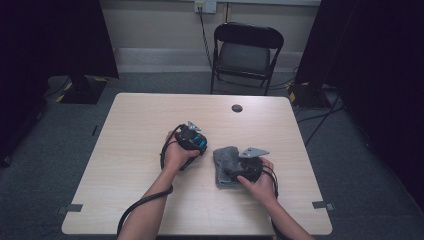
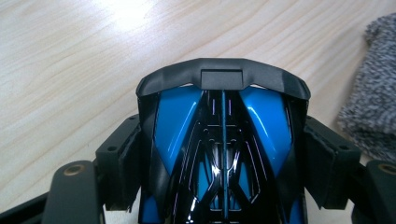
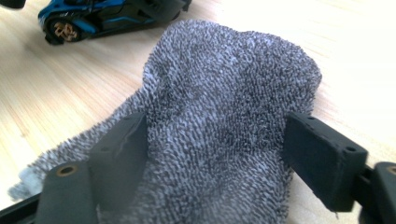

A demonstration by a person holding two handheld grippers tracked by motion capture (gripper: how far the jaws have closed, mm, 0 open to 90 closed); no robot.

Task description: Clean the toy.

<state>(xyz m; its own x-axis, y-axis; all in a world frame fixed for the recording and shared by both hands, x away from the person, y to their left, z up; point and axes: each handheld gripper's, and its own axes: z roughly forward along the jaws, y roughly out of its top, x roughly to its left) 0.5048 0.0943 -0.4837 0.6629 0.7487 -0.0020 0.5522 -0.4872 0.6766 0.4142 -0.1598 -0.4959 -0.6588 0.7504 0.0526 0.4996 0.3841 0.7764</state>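
A blue and black toy car [image 2: 261,121] stands on the wooden table [image 1: 140,130], and my left gripper [image 2: 224,158] is shut on it, one pad against each side of its body. In the high view the left gripper [image 1: 197,145] sits at the table's middle with the car [image 1: 201,141] in it. Just to its right lies a grey terry cloth [image 1: 225,162], bunched up. My right gripper [image 1: 236,170] rests on it. In the right gripper view the cloth [image 3: 224,93] bulges between the right gripper's [image 3: 219,158] open jaws, loose. The car [image 3: 93,18] lies beyond it.
A round black grommet [image 1: 237,108] is set in the table near its far edge. A black folding chair [image 1: 245,50] stands behind the table. Dark curtains hang at both sides. The cloth's edge [image 2: 373,93] lies close to the car's right side.
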